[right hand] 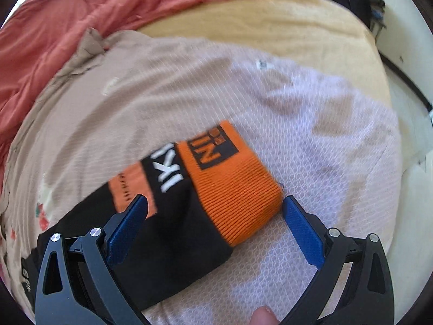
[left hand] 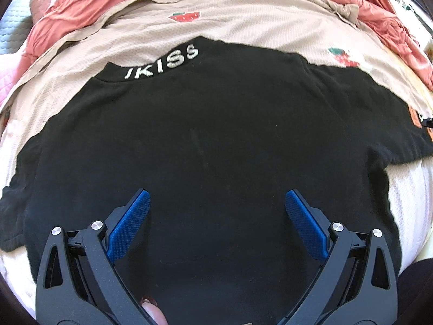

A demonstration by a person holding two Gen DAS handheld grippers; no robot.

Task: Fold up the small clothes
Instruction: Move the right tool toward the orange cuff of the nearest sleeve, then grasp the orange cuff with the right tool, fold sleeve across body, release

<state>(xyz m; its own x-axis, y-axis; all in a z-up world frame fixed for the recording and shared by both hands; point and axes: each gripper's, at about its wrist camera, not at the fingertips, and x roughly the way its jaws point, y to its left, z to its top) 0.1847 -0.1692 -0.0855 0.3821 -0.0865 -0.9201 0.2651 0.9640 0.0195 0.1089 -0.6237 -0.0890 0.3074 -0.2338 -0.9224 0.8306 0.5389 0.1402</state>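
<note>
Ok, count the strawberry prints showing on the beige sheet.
2 in the left wrist view: one strawberry print beyond the black shirt's collar, another off its right shoulder. Others may be hidden underneath.

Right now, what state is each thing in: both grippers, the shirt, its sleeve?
Left gripper: open, empty, over the shirt's body.
Right gripper: open, straddling the orange cuff, not closed on it.
Black shirt: spread flat, unfolded.
Sleeve: stretched out on the cloth.
Orange cuff: lying flat.

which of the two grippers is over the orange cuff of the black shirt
The right gripper: its open fingers straddle the orange cuff of the sleeve. The left gripper, also open, is over the plain black shirt body.
</note>
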